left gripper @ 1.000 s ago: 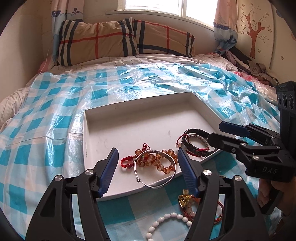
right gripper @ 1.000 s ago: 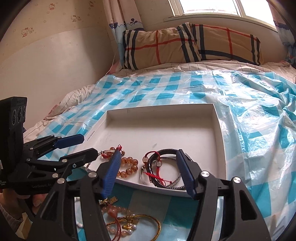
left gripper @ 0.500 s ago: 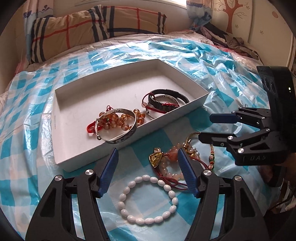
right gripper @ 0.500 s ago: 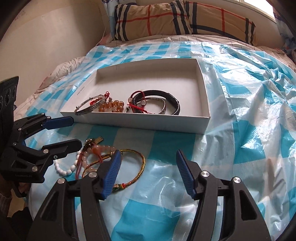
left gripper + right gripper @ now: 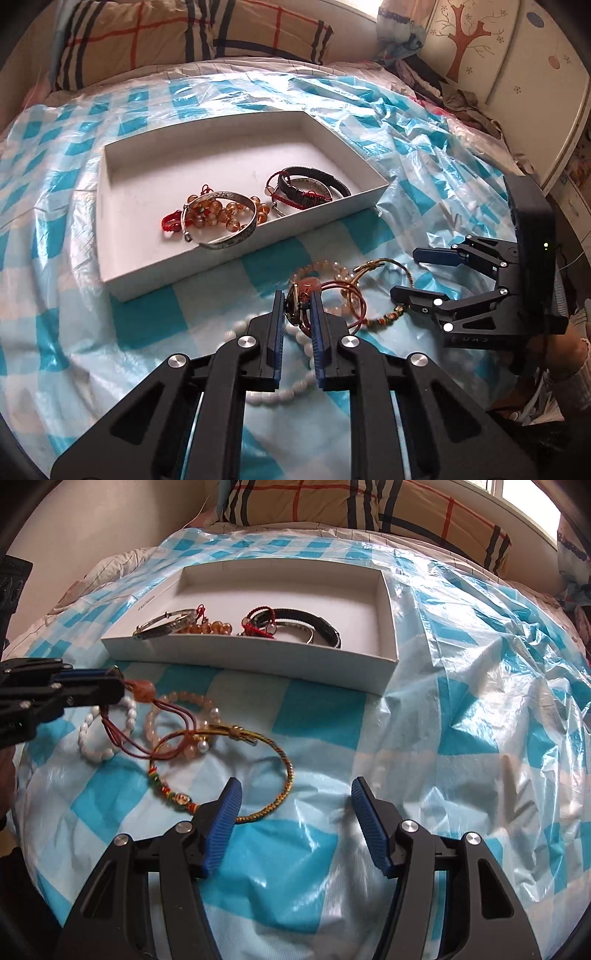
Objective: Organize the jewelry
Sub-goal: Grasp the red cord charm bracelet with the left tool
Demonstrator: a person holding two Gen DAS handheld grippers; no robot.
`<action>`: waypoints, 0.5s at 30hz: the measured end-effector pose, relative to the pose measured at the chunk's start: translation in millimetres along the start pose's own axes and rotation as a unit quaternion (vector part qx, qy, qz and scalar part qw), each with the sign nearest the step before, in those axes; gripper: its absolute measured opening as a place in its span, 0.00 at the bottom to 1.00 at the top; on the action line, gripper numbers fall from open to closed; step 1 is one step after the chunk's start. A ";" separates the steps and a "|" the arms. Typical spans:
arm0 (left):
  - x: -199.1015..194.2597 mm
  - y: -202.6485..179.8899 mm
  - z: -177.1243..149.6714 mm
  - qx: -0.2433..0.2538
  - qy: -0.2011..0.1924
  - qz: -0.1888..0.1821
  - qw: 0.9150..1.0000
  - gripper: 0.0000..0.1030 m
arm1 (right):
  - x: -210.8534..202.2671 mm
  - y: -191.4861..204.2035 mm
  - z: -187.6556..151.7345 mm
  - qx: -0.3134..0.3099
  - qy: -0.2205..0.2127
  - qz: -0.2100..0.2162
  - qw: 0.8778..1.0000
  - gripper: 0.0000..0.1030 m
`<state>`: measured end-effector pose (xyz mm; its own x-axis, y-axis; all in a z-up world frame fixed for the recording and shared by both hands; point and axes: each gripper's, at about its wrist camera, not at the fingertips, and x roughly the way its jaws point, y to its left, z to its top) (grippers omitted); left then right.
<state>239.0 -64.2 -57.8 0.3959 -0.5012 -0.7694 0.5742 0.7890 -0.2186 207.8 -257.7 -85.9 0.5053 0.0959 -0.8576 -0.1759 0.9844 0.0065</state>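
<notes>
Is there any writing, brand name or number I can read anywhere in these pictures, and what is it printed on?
"DAS": faint raised letters, possibly preceded by another character, on the black body of the right gripper, seen from the left wrist camera.
A short line of small dark print on the left outer rim of the white box, seen from the right wrist camera: too small and blurred to read.
No other text or numbers show.

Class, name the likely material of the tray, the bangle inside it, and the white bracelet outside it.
Tray: probably matte white cardboard, thin folded walls. Bangle: looks like polished silvery metal, bright reflections. White bracelet: glossy oval beads, plastic or stone, cannot tell.
</notes>
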 end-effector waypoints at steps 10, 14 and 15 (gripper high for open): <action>-22.4 6.7 -44.7 0.003 0.051 0.051 0.997 0.34 | -35.9 -16.3 -11.2 0.045 -0.021 0.089 0.995 0.58; -21.4 1.5 -40.5 0.010 0.026 0.079 0.996 0.59 | -24.6 -18.2 -1.3 0.069 -0.027 0.099 0.992 0.48; -17.7 -0.1 -40.8 0.013 0.030 0.082 0.996 0.59 | -18.4 -15.7 0.0 0.065 -0.019 0.097 0.993 0.43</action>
<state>202.7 -40.9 -68.7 0.4436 -0.3430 -0.8280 0.5242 0.8486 -0.0707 201.2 -274.9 -70.2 0.5050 0.2890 -0.8133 -0.1636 0.9572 0.2386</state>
